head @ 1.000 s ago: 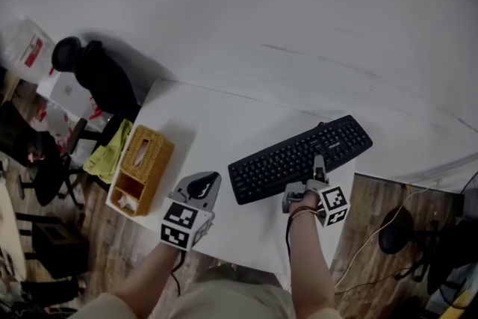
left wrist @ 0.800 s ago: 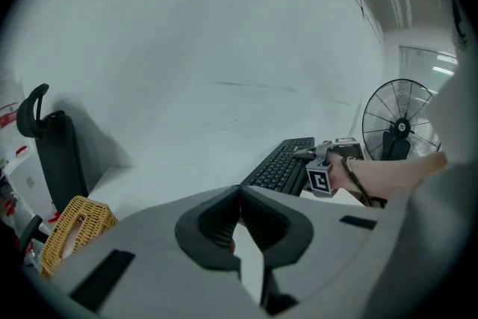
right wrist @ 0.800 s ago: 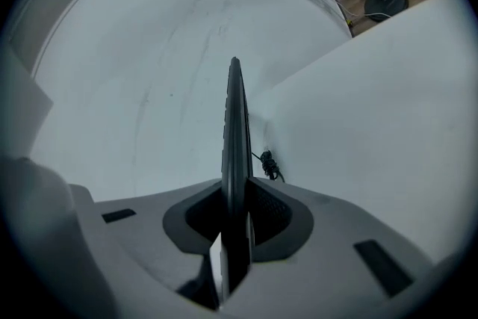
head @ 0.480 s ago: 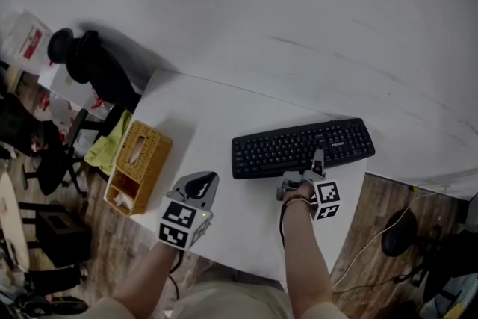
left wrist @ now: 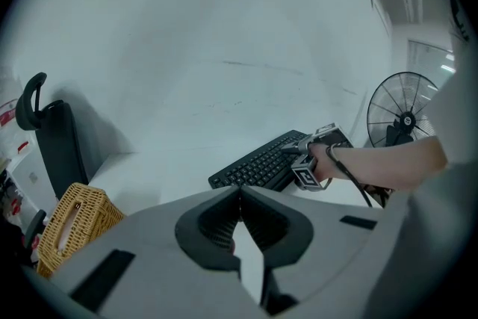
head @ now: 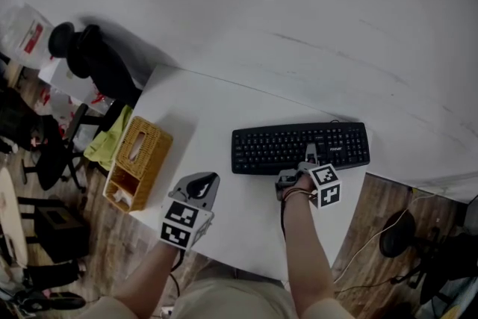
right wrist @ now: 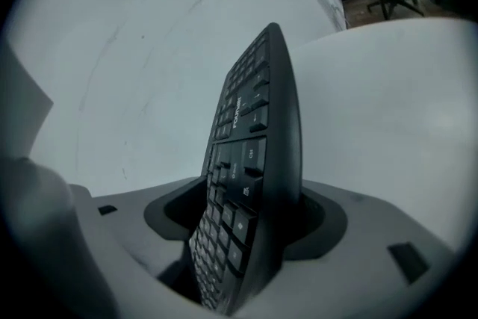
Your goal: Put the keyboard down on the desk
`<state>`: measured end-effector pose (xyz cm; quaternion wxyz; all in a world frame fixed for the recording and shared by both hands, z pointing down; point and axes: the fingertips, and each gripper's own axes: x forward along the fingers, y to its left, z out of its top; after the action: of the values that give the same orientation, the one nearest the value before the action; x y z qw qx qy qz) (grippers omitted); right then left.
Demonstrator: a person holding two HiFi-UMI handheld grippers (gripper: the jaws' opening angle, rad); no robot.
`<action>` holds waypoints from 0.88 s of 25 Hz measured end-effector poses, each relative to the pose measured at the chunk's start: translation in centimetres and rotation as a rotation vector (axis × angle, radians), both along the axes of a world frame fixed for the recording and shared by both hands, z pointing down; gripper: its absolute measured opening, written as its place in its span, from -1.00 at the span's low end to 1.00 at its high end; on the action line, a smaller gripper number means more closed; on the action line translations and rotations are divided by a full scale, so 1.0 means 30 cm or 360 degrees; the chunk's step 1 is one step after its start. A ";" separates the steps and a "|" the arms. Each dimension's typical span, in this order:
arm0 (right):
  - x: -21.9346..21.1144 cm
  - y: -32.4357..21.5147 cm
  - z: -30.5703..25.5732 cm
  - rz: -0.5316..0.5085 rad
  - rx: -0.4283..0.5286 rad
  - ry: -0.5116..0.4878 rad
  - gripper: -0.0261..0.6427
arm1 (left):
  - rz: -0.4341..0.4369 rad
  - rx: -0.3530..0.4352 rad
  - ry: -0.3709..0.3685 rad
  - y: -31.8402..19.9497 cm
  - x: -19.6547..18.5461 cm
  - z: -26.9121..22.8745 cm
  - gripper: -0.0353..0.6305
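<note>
Moved: keyboard (head: 299, 147) has swung flat onto desk (head: 202, 123); right claw (head: 309, 155) has just been spreading, near edge between.
Left claw (head: 200, 187): pressed together, empty.
Risk: retreat crooked and you drag it.

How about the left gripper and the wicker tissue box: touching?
Apart. Head view shows bare desk between the left gripper and the wicker tissue box.

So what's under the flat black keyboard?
Only the white desk shows around the black plastic keyboard, which seems to lie flat on it. The patch right beneath is covered, so nothing there can be seen.
</note>
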<state>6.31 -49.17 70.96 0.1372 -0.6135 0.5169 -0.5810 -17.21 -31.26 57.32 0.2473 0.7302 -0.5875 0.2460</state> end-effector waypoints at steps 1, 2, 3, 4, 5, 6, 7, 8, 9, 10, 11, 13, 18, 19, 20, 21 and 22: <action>-0.005 0.002 -0.003 -0.0044 -0.0020 0.0053 0.02 | 0.0015 0.0003 -0.0017 0.000 0.005 0.000 -0.82; -0.007 0.003 -0.006 -0.0081 -0.0038 0.0098 0.12 | 0.0033 0.0007 -0.0037 -0.002 0.011 -0.001 -0.82; -0.010 0.004 -0.007 -0.0122 -0.0058 0.0139 0.17 | 0.0049 0.0009 -0.0056 -0.003 0.016 -0.002 -0.82; -0.017 0.006 -0.005 -0.0179 -0.0081 0.0183 0.19 | 0.0061 0.0011 -0.0072 -0.003 0.018 -0.004 -0.82; -0.030 0.010 -0.001 -0.0253 -0.0106 0.0235 0.19 | 0.0066 0.0012 -0.0083 -0.001 0.018 -0.006 -0.82; -0.044 0.013 0.003 -0.0331 -0.0128 0.0284 0.20 | 0.0066 0.0013 -0.0088 0.002 0.017 -0.009 -0.82; -0.058 0.015 0.006 -0.0401 -0.0147 0.0321 0.21 | 0.0063 0.0015 -0.0089 0.003 0.015 -0.012 -0.82; -0.068 0.016 0.007 -0.0456 -0.0162 0.0341 0.24 | 0.0060 0.0018 -0.0087 0.004 0.013 -0.014 -0.82; -0.072 0.018 0.006 -0.0494 -0.0175 0.0347 0.26 | 0.0056 0.0020 -0.0084 0.003 0.013 -0.015 -0.82; -0.072 0.022 0.005 -0.0517 -0.0184 0.0346 0.29 | 0.0055 0.0022 -0.0082 0.004 0.013 -0.015 -0.82; -0.070 0.027 0.003 -0.0534 -0.0191 0.0347 0.32 | 0.0053 0.0023 -0.0080 0.004 0.013 -0.015 -0.82; -0.071 0.039 0.002 -0.0578 -0.0199 0.0374 0.36 | 0.0048 0.0022 -0.0086 0.004 0.007 -0.013 -0.82; -0.072 0.075 0.010 -0.0672 -0.0238 0.0441 0.41 | 0.0046 0.0014 -0.0087 0.013 0.002 -0.013 -0.82; -0.071 0.083 0.011 -0.0674 -0.0248 0.0441 0.42 | 0.0048 0.0014 -0.0088 0.016 0.003 -0.013 -0.82; -0.069 0.091 0.010 -0.0666 -0.0255 0.0434 0.42 | 0.0050 0.0015 -0.0090 0.021 0.002 -0.014 -0.82; -0.066 0.099 0.007 -0.0651 -0.0258 0.0420 0.42 | 0.0053 0.0019 -0.0091 0.025 0.003 -0.017 -0.82; -0.064 0.106 0.003 -0.0634 -0.0257 0.0403 0.42 | 0.0056 0.0026 -0.0088 0.029 0.004 -0.021 -0.82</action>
<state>4.38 -46.00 71.05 -0.0953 -0.5762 0.5927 -0.5546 -17.10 -30.38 56.69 0.2209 0.7352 -0.5832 0.2656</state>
